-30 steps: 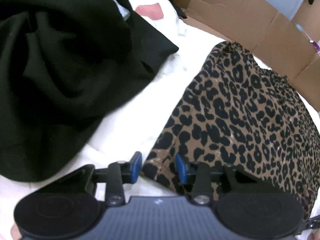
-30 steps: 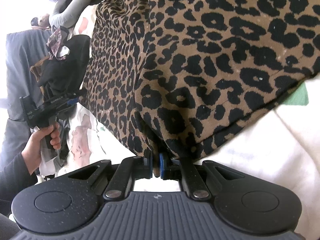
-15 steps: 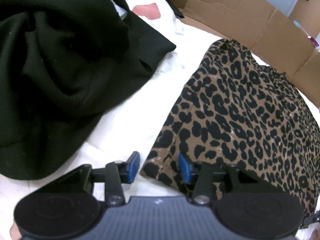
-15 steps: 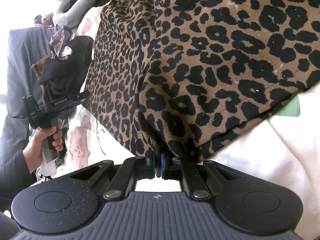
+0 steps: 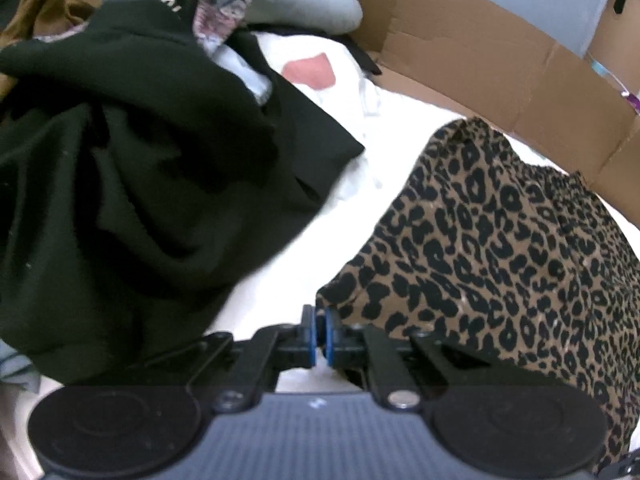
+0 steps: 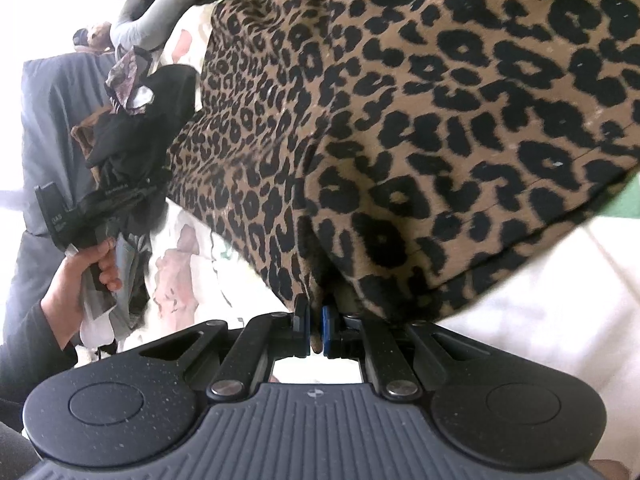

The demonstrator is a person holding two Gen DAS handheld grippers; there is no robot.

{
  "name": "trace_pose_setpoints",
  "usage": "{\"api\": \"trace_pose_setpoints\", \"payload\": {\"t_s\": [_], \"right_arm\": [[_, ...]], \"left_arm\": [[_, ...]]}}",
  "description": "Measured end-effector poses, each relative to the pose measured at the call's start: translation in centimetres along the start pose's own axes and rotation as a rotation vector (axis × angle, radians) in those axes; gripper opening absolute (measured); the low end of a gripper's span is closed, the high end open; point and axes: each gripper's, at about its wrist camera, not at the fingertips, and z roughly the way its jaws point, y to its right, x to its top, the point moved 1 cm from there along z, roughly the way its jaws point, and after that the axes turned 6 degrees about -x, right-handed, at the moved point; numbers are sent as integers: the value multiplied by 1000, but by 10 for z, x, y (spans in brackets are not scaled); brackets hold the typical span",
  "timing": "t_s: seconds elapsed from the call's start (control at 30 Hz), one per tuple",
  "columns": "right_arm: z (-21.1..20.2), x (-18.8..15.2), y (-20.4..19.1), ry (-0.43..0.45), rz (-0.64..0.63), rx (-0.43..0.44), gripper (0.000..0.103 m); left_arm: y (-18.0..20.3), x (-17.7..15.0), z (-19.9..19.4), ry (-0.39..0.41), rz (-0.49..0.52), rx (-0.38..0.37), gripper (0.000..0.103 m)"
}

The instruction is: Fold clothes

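Leopard-print garment (image 5: pixel 500 248) lies spread on the white bed sheet (image 5: pixel 288 256), w/ its near part bunched up in the right wrist view (image 6: pixel 420 120).

Left tongs (image 5: pixel 320 336): jaws drawn nearly together at the garment's near corner. Cloth sits right at the tips, but whether any is pinched btwn the pads can't be told from here. Right tongs (image 6: pixel 315 330): clenched on a hem fold of the garment, fabric rising straight out from btwn the pads.

Step in hand, as I judge it: taking hold of two pts along the near hem to lift or carry it over for a fold. Could equally be smoothing or laying down after a fold; the scene fits both, so no call on which.

Next move, either way, needs both grips to travel together, w/ even tension across the hem so the cloth doesn't skew or slip out.

Edges and room:
- Black garment pile (image 5: pixel 132 184) heaps to the left, near the left tongs; swinging that way risks dragging it.
- Cardboard box wall (image 5: pixel 480 64) runs along the far side, just behind the garment's far edge; little room past it.
- Bare sheet btwn the pile and the leopard cloth is the open lane.
- Person's hand (image 6: pixel 86 276) grips the left tool, w/ more clothes behind it.
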Motion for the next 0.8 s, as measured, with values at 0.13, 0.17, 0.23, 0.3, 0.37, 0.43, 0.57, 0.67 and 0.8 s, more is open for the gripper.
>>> {"api": "trace_pose_setpoints", "payload": {"t_s": [0.13,0.17,0.23,0.3,0.37,0.43,0.57,0.67,0.8], "right_arm": [[5,-1,0,-19,-13,-15,3],[6,-1,2,-29,-18,-25,4],[1,1,-4,-35,-75,-53,6],[-10,3,-11,-21,-129,-61,7],[-21,5,-15,-5,-145,-49,9],[-31,8,-17,16,-164,-44,11],[-46,16,-21,50,-177,-20,11],[-54,24,-31,97,-245,-83,11],[-63,42,-30,169,-256,-125,11]], "left_arm": [[-5,-8,7,-34,-31,10,5],[-7,-11,11,-45,-40,6,5],[-10,-18,19,-67,-58,0,8],[-12,-16,13,-42,-85,-15,14],[-15,-15,9,-25,-101,-26,20],[-18,-15,7,-14,-107,-33,28],[-25,-15,2,7,-119,-48,30],[-27,-17,6,10,-122,-60,28],[-31,-20,6,7,-122,-67,21]]}}
